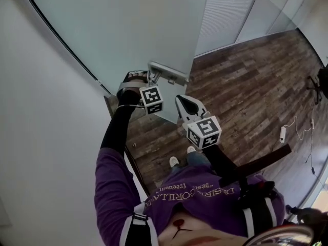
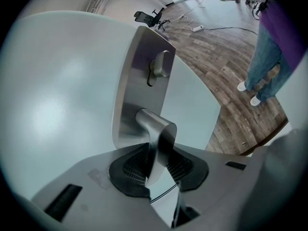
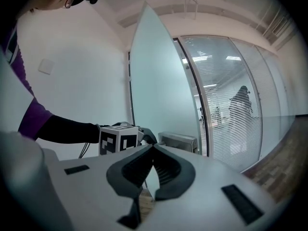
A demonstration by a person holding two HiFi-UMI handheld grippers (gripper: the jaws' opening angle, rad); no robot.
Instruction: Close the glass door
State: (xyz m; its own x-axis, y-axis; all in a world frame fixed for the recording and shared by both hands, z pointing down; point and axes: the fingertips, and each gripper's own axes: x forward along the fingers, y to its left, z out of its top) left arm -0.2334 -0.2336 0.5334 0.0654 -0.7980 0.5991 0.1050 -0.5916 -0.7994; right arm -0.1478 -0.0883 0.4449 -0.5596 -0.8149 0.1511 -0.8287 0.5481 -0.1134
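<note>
The frosted glass door (image 1: 128, 29) stands ajar, with its free edge towards me. A steel plate (image 2: 139, 81) on it carries a lever handle (image 2: 156, 134) and a small turn knob (image 2: 161, 66). My left gripper (image 2: 156, 155) is shut on the lever, whose flat end sits between the black pads. In the head view the left gripper (image 1: 151, 81) is at the handle (image 1: 166, 75). My right gripper (image 1: 187, 104) hangs just to the right of it, near the door's edge. Its jaws (image 3: 153, 147) are shut with nothing in them, and it points at the door (image 3: 159, 81).
A white wall (image 1: 41, 137) runs along the left. A glass partition with blinds (image 1: 225, 14) stands behind the door. The floor is dark wood planks (image 1: 256, 86) with a cable and plug (image 1: 283, 133) on the right. An office chair (image 2: 149, 17) stands far off.
</note>
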